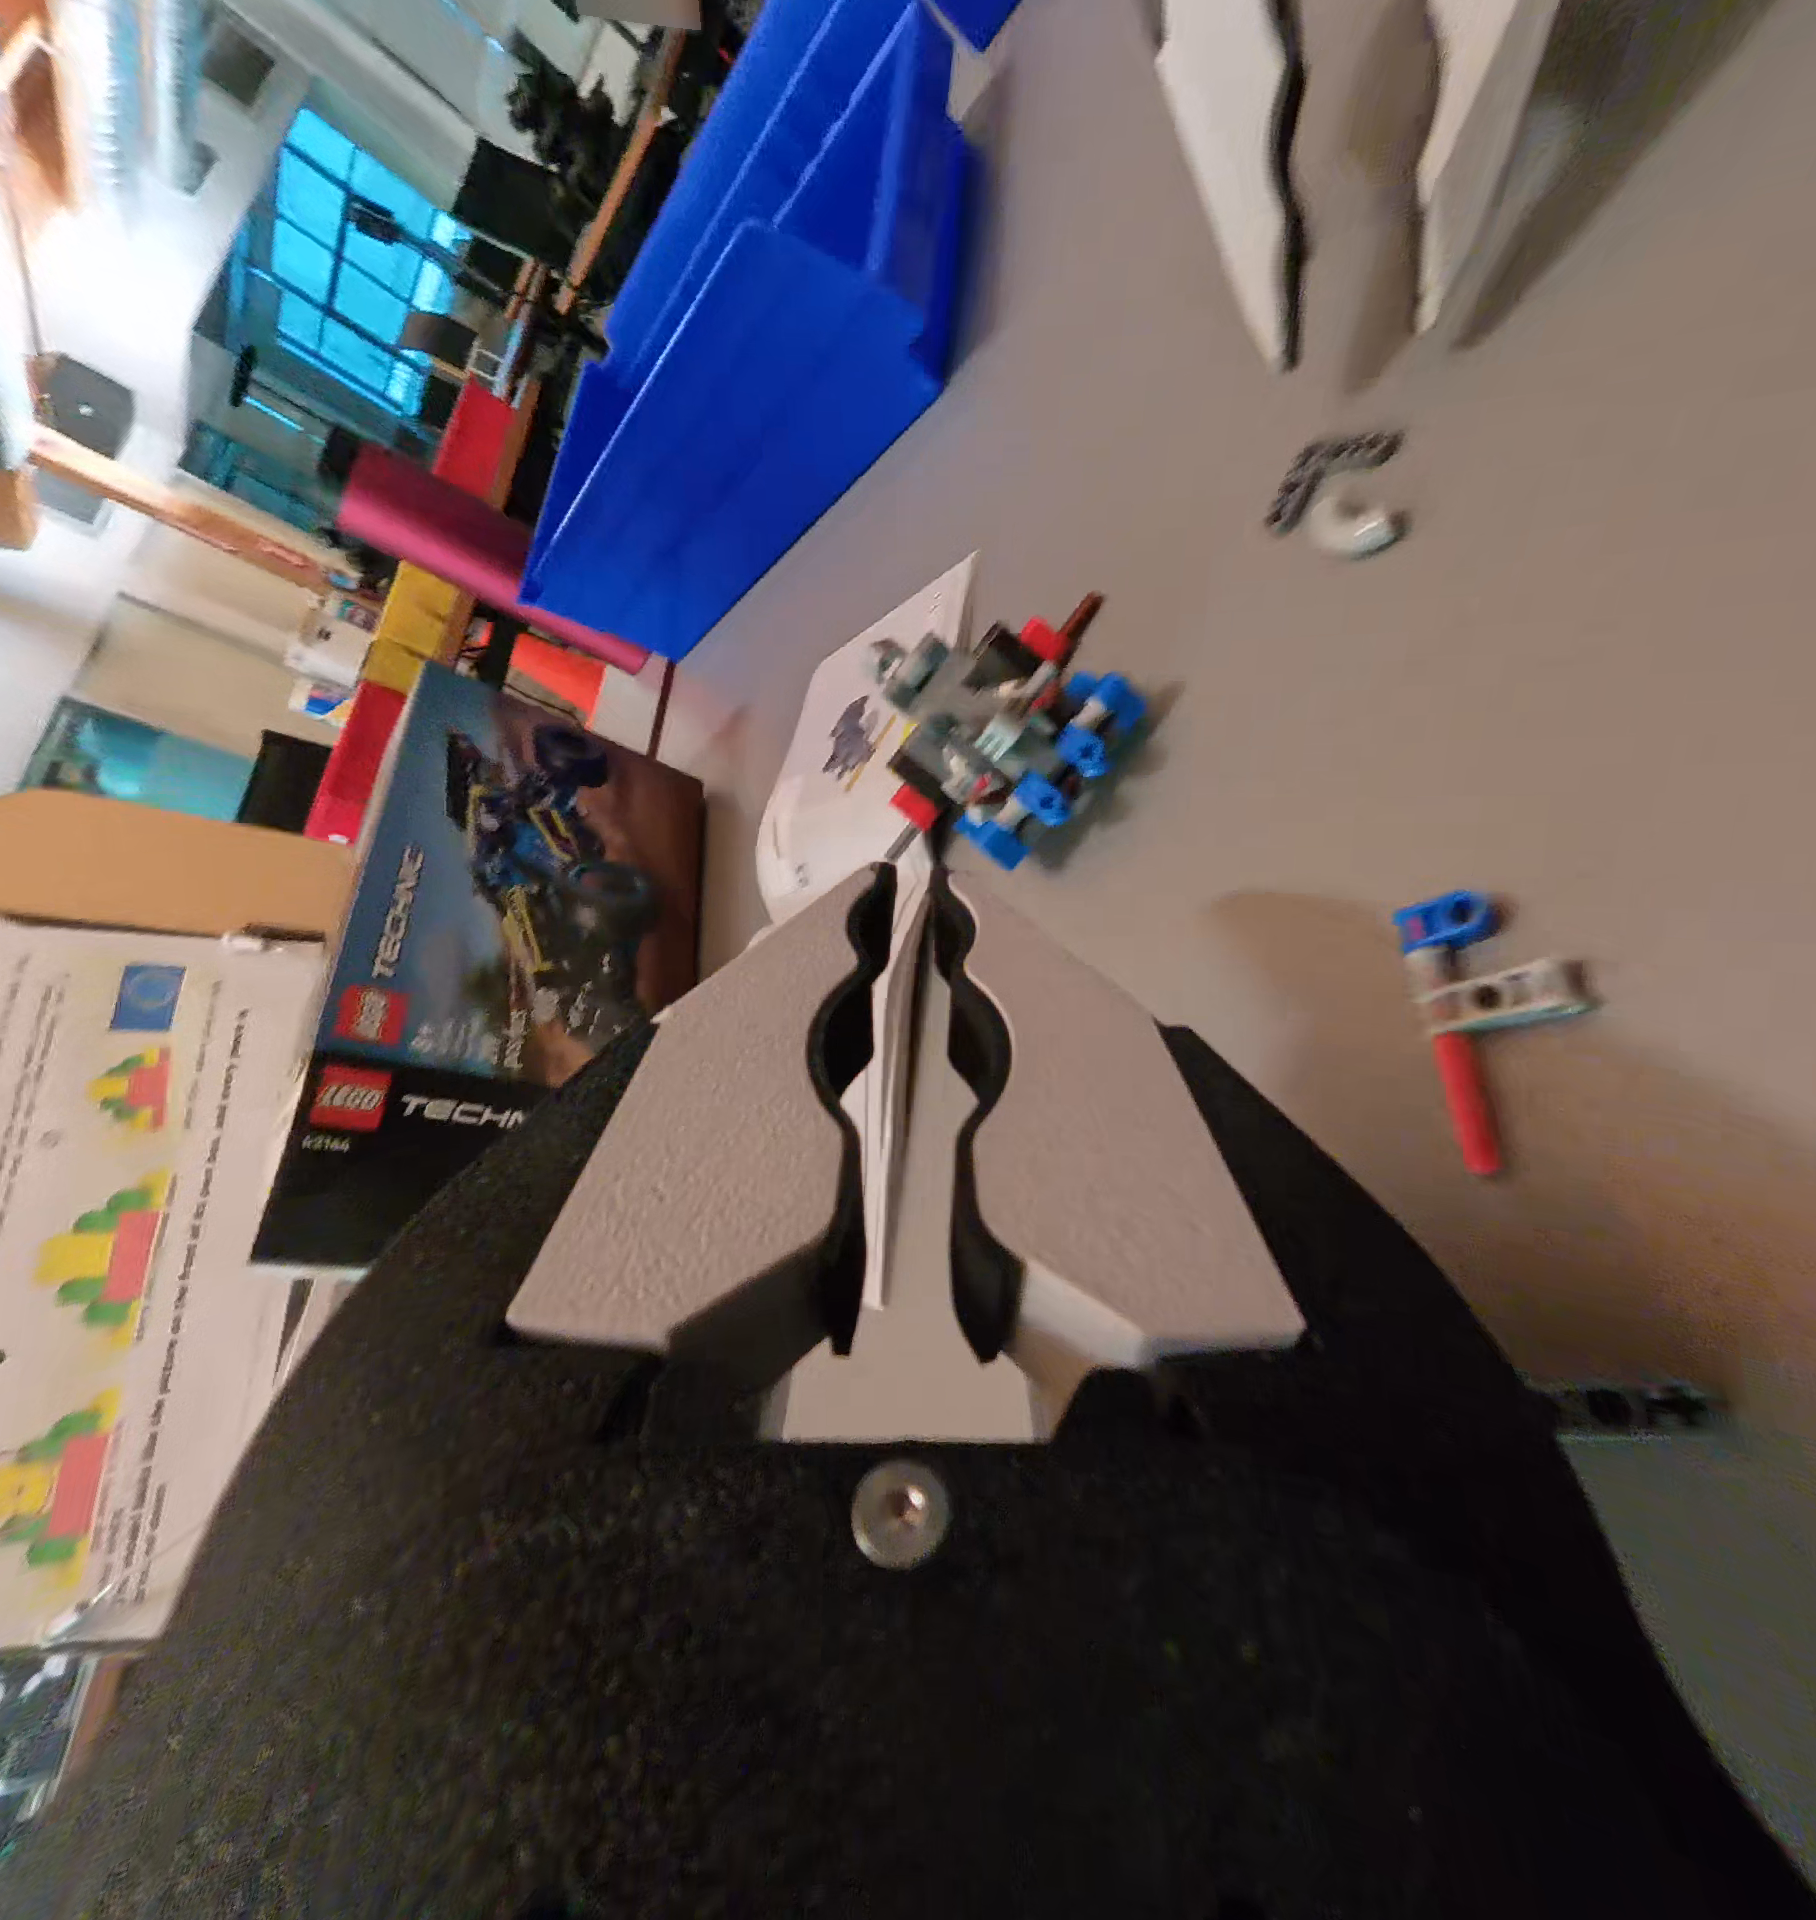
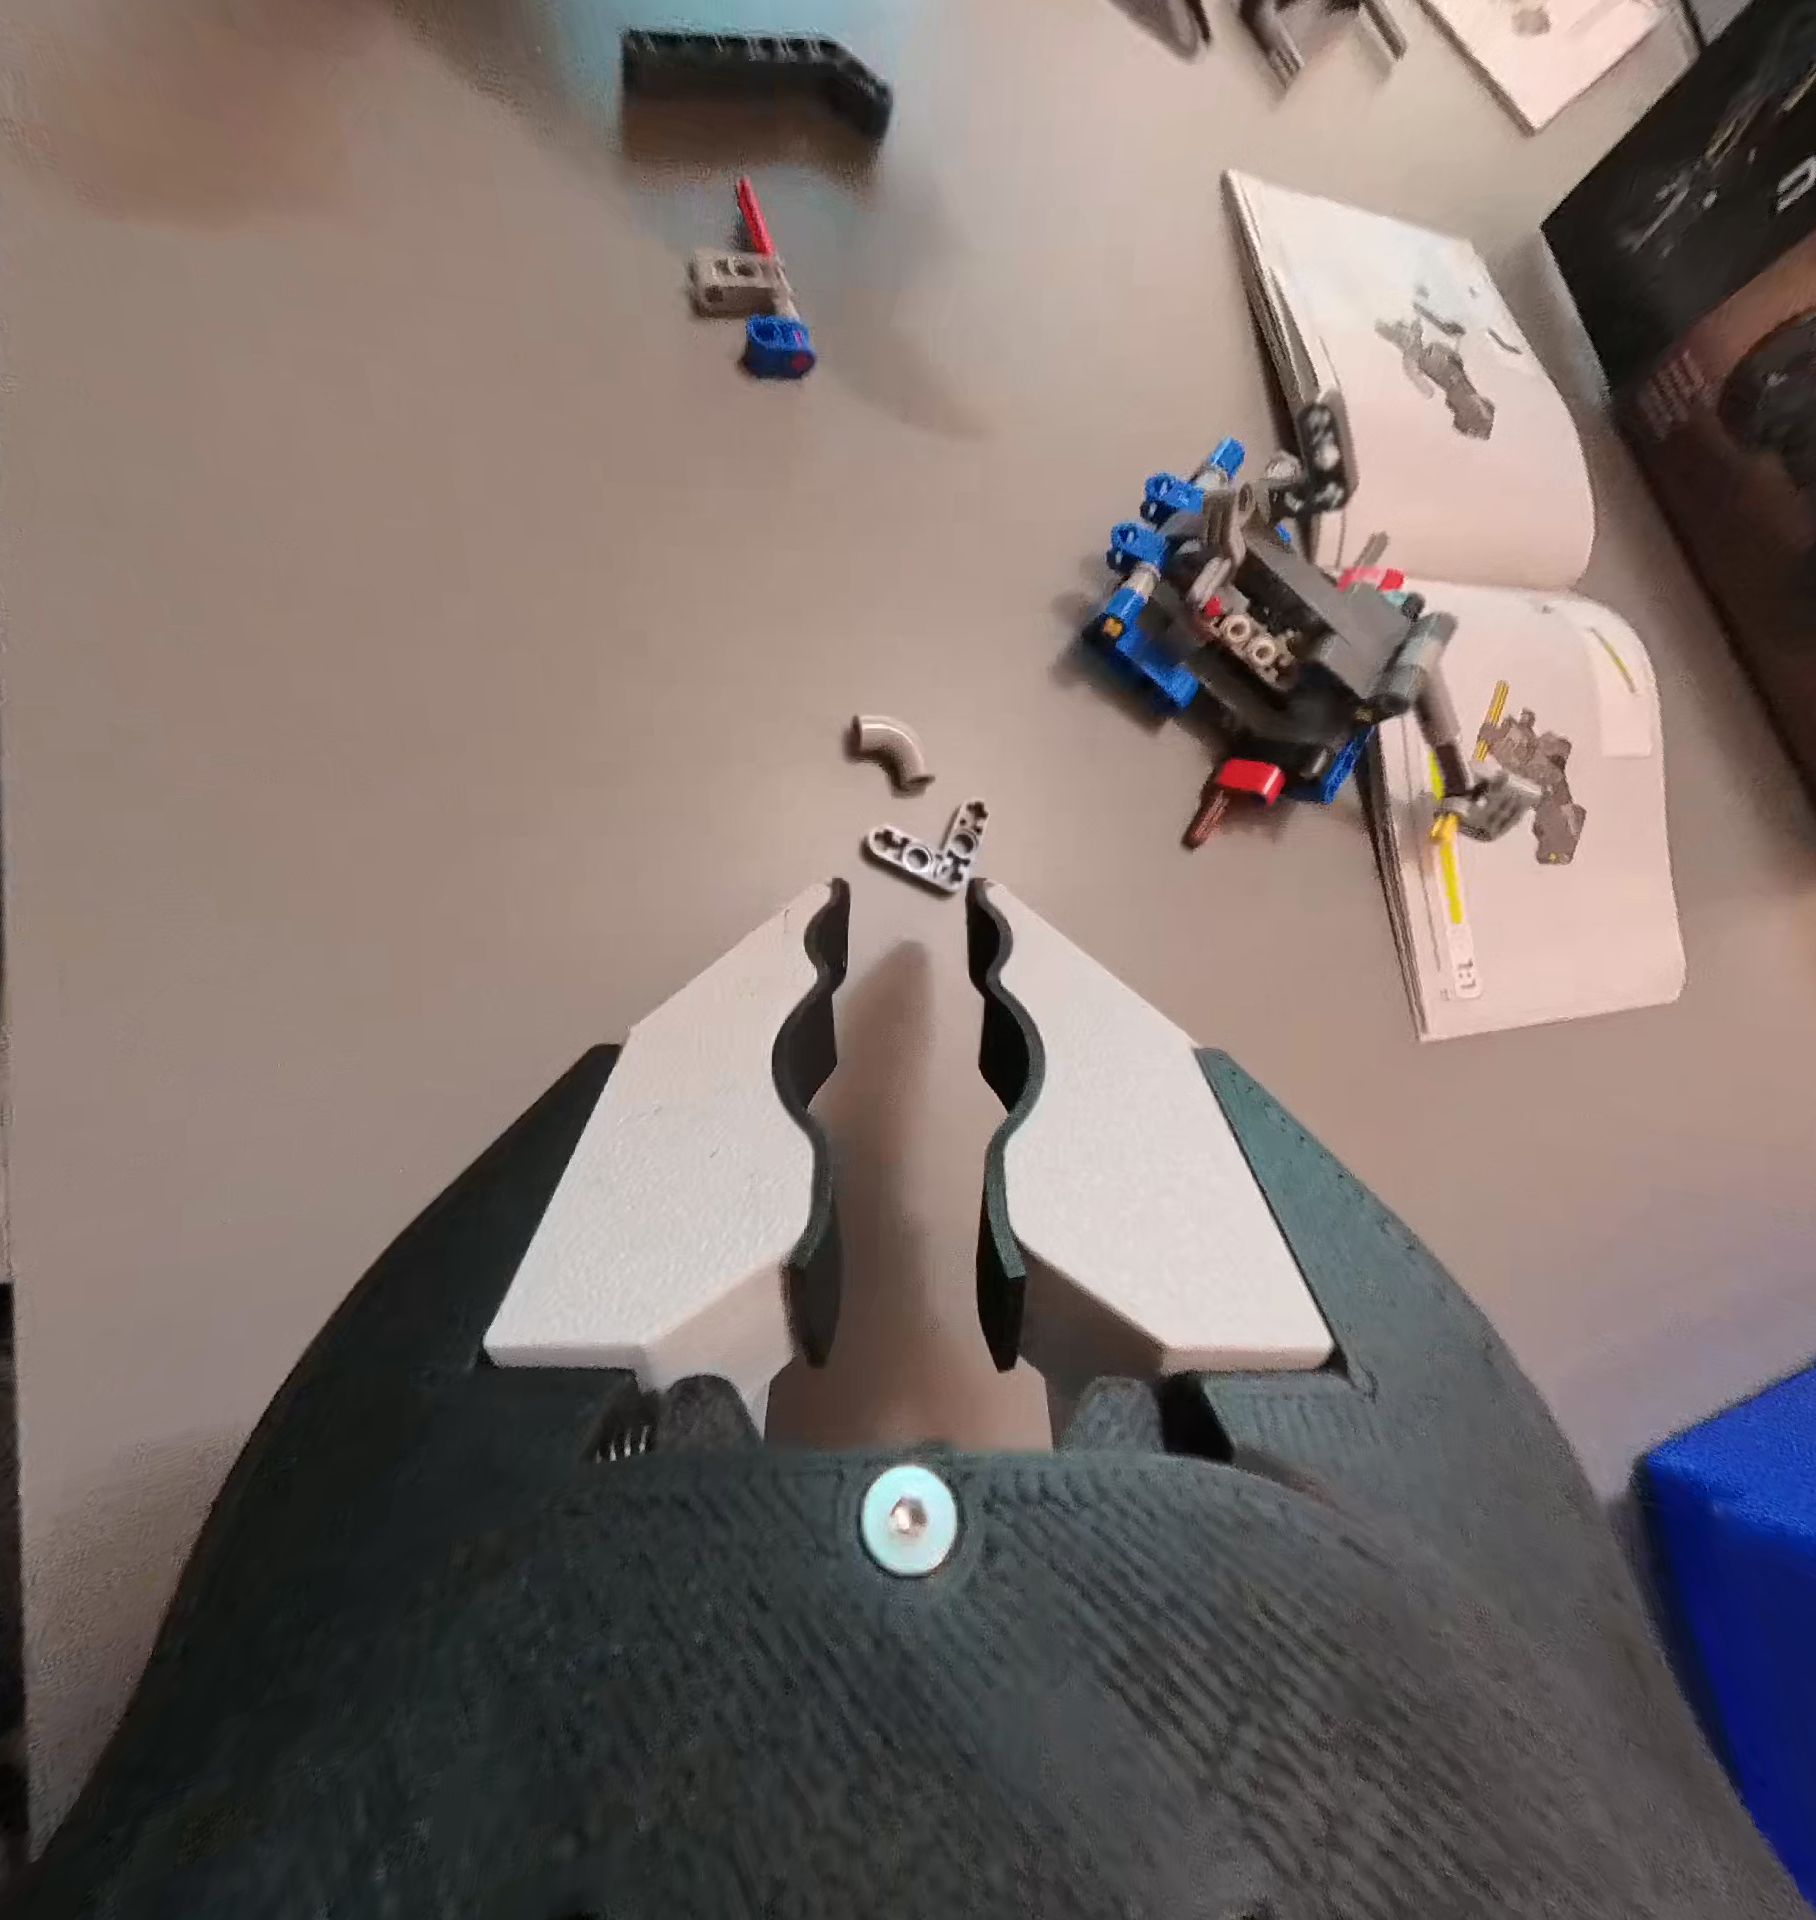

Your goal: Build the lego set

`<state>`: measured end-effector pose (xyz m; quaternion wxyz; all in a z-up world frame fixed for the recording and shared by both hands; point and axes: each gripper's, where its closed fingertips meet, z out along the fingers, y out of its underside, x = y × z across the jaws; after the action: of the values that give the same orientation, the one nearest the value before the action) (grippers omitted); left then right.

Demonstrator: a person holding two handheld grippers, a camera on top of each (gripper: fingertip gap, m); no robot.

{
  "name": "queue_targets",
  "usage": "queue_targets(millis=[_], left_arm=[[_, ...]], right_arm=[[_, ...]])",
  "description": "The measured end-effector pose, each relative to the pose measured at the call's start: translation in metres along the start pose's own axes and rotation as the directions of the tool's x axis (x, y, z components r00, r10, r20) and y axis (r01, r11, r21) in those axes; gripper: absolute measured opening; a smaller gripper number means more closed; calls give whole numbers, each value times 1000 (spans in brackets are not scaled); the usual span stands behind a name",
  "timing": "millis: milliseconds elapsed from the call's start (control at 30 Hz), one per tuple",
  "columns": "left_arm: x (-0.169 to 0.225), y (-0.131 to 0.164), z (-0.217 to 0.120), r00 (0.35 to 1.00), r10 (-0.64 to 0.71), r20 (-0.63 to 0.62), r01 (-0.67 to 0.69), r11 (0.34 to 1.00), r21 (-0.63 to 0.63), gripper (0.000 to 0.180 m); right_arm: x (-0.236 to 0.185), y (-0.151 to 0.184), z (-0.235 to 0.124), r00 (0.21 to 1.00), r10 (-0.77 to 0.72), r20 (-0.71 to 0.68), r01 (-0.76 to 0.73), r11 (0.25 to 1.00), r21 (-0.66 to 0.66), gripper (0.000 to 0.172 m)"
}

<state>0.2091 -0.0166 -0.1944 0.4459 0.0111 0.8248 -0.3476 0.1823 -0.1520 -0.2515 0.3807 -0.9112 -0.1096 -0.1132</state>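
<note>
Left wrist view: the left claw pinches the booklet's pages, which run down between its fingers. The toy build sits at 12 o'clock, close. At 3 o'clock lies a red peg on bare table.

Right wrist view: the right claw is a little open, holding nothing. A grey L piece lies just past its tips at 12 o'clock. The table edge runs at 9 o'clock, with open room between.

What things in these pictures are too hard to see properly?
- Left wrist view: the small dark and white pieces are blurred; their shape is unclear.
- Left wrist view: the left gripper hides most of the white sheets between its fingers.
- Right wrist view: the blue bin and the dark box are cut off by the right edge.
</note>
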Motion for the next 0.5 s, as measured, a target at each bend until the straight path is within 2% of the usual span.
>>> queue_targets(millis=[100, 233, 367, 500], left_arm=[[13, -17, -4, 999, 10, -50, -11, 1000, -7, 3], [32, -37, -12, 991, -57, -122, 57, 998, -2, 3], [49, -49, -18, 971, -148, -188, 148, 989, -13, 3], [62, -56, -16, 958, -184, -220, 182, 983, -30, 1]], right_arm=[[5, 1, 5, 997, 36, -68, -37, 999, -16, 25], [13, 3, 9, 979, 186, -85, -186, 982, 2, 27], [13, -3, 13, 950, 310, -29, -309, 950, 54, 30], [9, 0, 21, 951, 308, -1, -308, 951, 29, 21]])
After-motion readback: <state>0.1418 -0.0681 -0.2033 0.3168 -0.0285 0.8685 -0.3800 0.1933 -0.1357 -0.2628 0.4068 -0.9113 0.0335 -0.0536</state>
